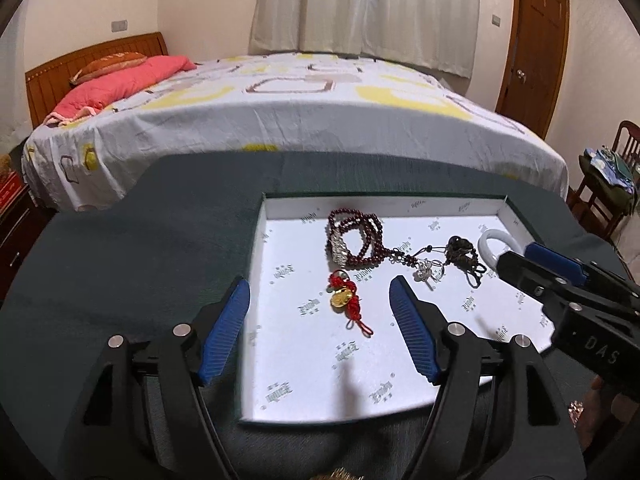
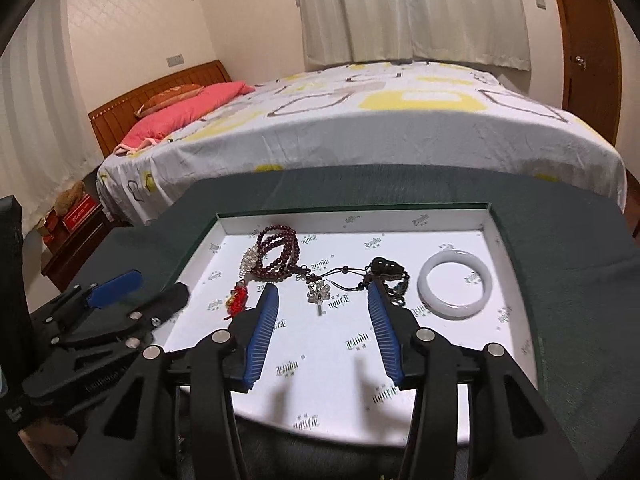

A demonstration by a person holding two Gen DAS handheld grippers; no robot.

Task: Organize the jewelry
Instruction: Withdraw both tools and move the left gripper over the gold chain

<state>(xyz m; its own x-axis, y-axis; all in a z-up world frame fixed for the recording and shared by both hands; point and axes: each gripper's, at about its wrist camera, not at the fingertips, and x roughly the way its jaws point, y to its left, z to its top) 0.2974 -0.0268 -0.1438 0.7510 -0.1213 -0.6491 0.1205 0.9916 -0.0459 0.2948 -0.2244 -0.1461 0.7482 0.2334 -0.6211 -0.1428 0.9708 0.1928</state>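
a: what sits nearest the lens?

b: the left gripper [image 1: 320, 300], its blue pads spread wide with nothing between them, hanging above the near left part of the box. the right gripper [image 2: 322, 300] is parted too, less wide, and empty.

a: and going from the biggest thing down?

b: the dark green table cover [image 1: 160, 220] first, then the shallow white-lined box [image 2: 360, 220] resting on it. all the jewelry lies in the box's far half, beyond both sets of fingertips.

a: which pieces?

b: the dark red bead necklace [image 1: 360, 236], coiled toward the far left, with a silver clasp piece [image 1: 335, 249] on it. the white bangle [image 2: 455, 283] lies flat at the far right, apart from the rest and right of the right gripper. the black knotted charm [image 2: 386, 270] is just left of the bangle, partly hidden by the right gripper's right finger. the red-and-gold knot charm [image 1: 346, 300] lies nearer, seen between the left gripper's pads but below them on the box floor. smallest, the silver pendant [image 2: 318, 294], between the right gripper's fingertips in its view.
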